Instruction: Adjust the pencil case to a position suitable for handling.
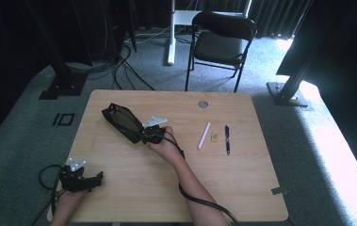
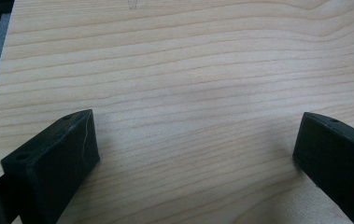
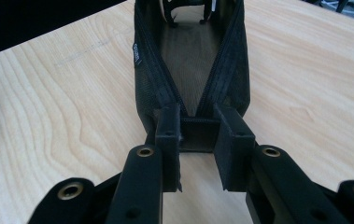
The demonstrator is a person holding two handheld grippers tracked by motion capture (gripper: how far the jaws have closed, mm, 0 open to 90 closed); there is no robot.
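Left gripper [image 1: 96, 179] sits at the near left corner of the counter [image 1: 133, 188], held in the person's left hand [image 1: 68, 200]; in the left gripper view its fingers [image 2: 53, 163] stand wide apart with bare wood grain between them and nothing held. The counter edge and grey floor show just off the outer side of the left-hand finger in that view. Farther in, the right gripper [image 1: 144, 137] is held by the right hand [image 1: 166, 147] near the middle of the counter, cable trailing back along the forearm. In the right gripper view its fingers [image 3: 167, 140] are drawn in against the near end of a black mesh pouch [image 3: 191, 60], one finger pressed to each side of that end, so the pouch is gripped. The pouch extends directly ahead of the fingers, its zip open and the two zip edges spreading away from the fingertips; contents at the far end cannot be made out. In the high view the pouch [image 1: 122, 121] lies beyond the right fingers, toward the far left. Well apart from those fingers, to the right, lie a white stick [image 1: 204, 135], a small object [image 1: 214, 137] too small to identify, and a blue pen [image 1: 227, 139]. Beyond the counter stands a black folding chair [image 1: 221, 42].
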